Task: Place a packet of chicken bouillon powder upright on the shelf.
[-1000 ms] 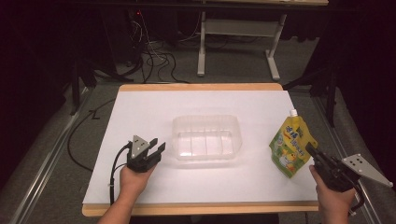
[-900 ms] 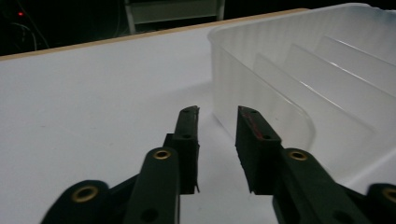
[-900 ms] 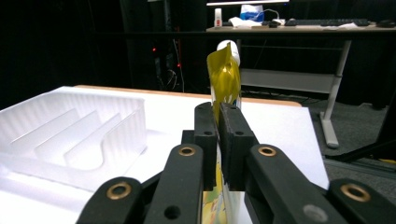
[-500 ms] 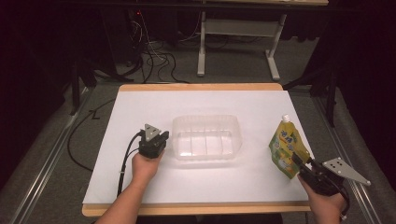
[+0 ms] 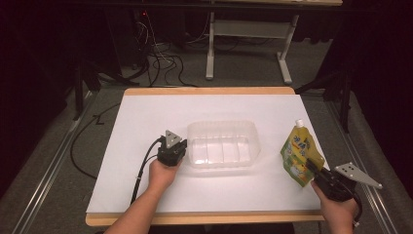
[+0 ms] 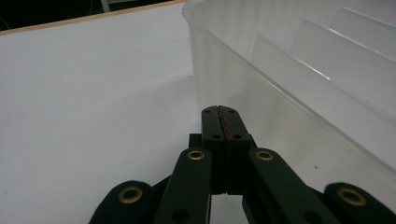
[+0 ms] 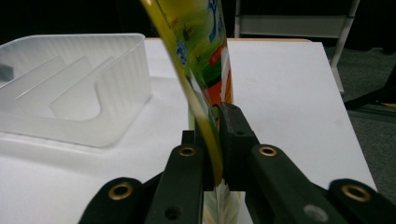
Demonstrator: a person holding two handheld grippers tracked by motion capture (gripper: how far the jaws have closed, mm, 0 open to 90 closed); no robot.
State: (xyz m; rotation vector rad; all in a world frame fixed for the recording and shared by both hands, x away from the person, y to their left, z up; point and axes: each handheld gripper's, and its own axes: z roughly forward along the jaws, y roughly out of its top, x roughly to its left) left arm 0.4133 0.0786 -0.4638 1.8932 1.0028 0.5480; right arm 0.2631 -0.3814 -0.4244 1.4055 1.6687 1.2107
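Our right gripper has just closed its jaws and pinches the lower edge of the yellow-green spouted pouch, upright right of the clear plastic tub. Our left gripper sits fully closed, empty, against the tub's left wall.

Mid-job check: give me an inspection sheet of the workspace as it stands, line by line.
Surface: white sheet over a wood-edged table, flat.
Job's things: clear plastic bin at centre, ribbed inside, nothing in it; yellow-green spout pouch to its right, white cap up.
Clutter: nothing seen.
Grippers: left gripper shut on nothing, tips against the bin's left wall; right gripper shut on the pouch's lower edge.
Cables: black gripper cable trails across the sheet; more cables on the floor behind.
Surroundings: grey carpet, a white frame stand beyond the table, dark room.
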